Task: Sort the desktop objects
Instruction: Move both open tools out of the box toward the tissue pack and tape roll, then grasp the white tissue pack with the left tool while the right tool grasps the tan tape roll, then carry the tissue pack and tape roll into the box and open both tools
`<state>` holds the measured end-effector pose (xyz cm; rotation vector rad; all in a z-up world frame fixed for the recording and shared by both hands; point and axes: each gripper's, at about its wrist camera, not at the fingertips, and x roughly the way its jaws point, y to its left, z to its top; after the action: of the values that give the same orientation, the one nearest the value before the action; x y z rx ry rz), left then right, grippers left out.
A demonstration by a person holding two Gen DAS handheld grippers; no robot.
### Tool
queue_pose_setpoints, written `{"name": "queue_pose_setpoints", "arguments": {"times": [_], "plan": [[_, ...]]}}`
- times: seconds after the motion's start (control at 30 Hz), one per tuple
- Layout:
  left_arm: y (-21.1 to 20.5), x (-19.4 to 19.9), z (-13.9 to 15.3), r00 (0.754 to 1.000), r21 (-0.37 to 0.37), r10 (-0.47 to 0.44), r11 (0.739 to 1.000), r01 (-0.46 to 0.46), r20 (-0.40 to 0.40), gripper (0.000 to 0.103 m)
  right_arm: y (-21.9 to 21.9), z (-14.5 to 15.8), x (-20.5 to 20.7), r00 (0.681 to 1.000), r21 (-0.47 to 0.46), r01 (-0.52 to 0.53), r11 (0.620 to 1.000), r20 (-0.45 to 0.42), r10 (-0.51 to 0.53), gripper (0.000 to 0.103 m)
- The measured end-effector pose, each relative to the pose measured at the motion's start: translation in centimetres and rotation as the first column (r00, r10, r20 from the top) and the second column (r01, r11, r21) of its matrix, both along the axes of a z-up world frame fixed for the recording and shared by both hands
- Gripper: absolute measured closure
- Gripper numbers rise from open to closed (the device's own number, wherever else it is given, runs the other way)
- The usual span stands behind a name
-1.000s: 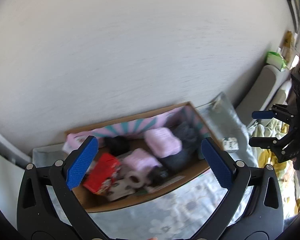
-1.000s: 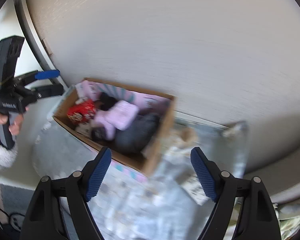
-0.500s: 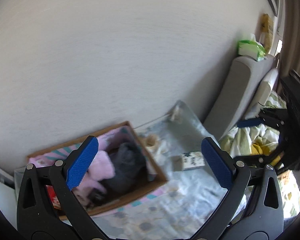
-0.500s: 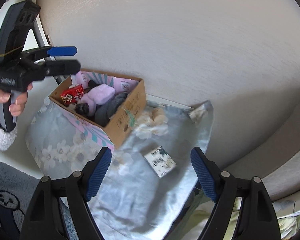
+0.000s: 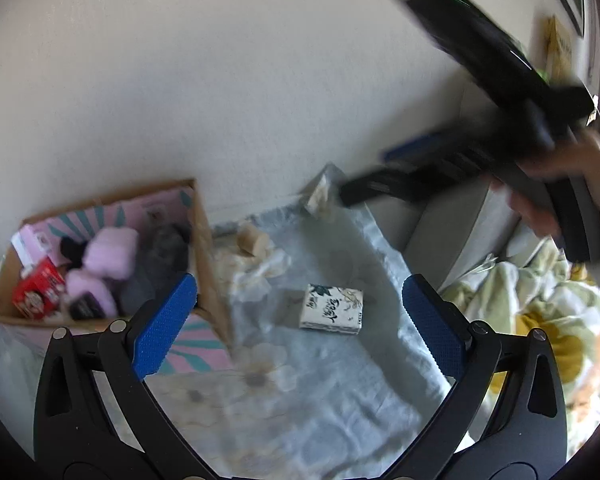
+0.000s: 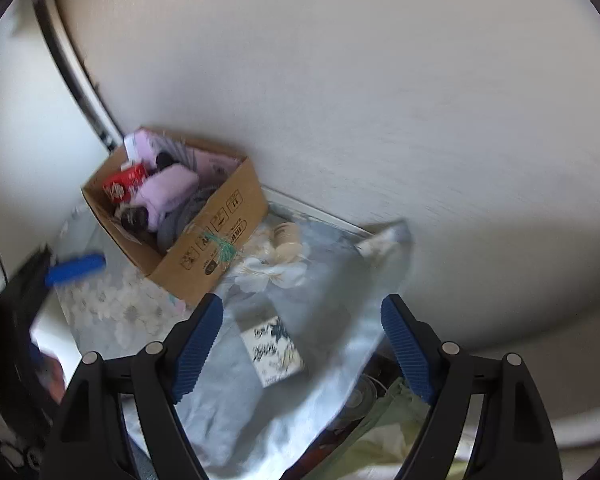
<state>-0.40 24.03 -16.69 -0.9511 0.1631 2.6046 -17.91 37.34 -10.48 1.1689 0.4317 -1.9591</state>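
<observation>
A small white box with dark floral print lies on the pale blue flowered cloth, right of an open cardboard carton. The carton holds a red packet, pink plush pieces and grey fabric. My left gripper hangs open above the cloth, and the printed box shows between its blue pads, untouched. My right gripper is open too, with the same printed box below its gap. In the left wrist view the right gripper is a blur at upper right, held by a hand.
Small beige jars stand beside the carton near the plain wall. A grey cushion and green-yellow flowered bedding lie right of the cloth. The cloth's right edge drops off over clutter. A dark door frame stands at left.
Both views have swung from the carton toward the printed box, which now sits between each pair of pads. The right gripper has moved up and across the left view. Both jaws stayed open.
</observation>
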Motion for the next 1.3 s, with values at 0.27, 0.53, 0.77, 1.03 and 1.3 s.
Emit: {"name": "queue_pose_setpoints", "arguments": {"times": [0.27, 0.53, 0.77, 1.03, 1.3], "plan": [[3.7, -1.1, -5.9, 0.998, -0.069, 0.004, 0.998, -0.008, -0.056, 0.002, -5.8, -7.4, -2.5, 0.981, 0.087, -0.192, 0.977, 0.008, 0.192, 0.033], [4.6, -2.7, -9.0, 1.000, -0.061, -0.023, 0.998, 0.024, 0.020, 0.014, -9.1, -10.3, -4.4, 0.952, 0.134, -0.304, 0.943, 0.010, 0.306, 0.047], [4.2, -4.0, -10.1, 0.996, -0.051, -0.010, 0.999, 0.015, 0.087, 0.018, -10.7, -11.6, -4.3, 0.938, 0.154, -0.346, 0.925, 0.022, 0.347, 0.058], [4.6, -4.9, -11.4, 0.985, -0.060, -0.038, 0.997, 0.048, 0.170, 0.041, -10.7, -12.5, -4.9, 0.941, 0.148, -0.338, 0.930, 0.029, 0.337, 0.072], [4.3, -4.9, -11.0, 0.982, -0.042, -0.056, 0.997, 0.065, 0.179, 0.042, -9.9, -12.3, -4.4, 0.943, 0.151, -0.331, 0.931, 0.012, 0.333, 0.072]]}}
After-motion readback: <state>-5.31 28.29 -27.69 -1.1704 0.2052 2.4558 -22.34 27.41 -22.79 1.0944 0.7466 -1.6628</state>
